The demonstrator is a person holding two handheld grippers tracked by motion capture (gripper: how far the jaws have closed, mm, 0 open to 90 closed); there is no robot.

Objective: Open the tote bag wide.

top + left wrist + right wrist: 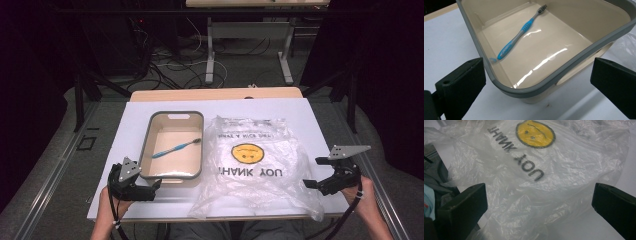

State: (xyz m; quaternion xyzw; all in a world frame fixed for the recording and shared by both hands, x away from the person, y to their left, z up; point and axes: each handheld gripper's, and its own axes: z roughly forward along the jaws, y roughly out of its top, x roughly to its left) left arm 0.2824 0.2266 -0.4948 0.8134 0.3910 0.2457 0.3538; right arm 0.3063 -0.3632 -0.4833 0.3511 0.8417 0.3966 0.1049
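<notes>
Left tool (150, 189): I hold it low at the near left of the surface (310, 120), jaws spread wide and nothing between them. In the left gripper view the near corner of the bin (554, 77) sits between my jaws, but they don't touch it.
Right tool (312, 172): released too, jaws wide apart, held at the near right edge. It faces the bag (564, 170) without gripping it.
Brush (176, 148): the blue toothbrush lies flat on the floor of the bin, slanting, bristle head toward the far right corner, handle end toward the near left wall. Untouched.
Bin: beige with a grey rim, standing upright left of centre on the surface, just beside the bag.
Bag: clear plastic with a yellow smiley and "THANK YOU" print, lying crumpled and flat to the right of the bin; its near edge hangs a little over the front of the surface. I cannot tell where its mouth is.
Done: by my reading, nothing yet; both tools are free and nothing is lifted.
Left: it looks to me like the brush is meant for the bag, so I judge everything remains: pick the brush out with one tool, open the bag with the other, put it in.
</notes>
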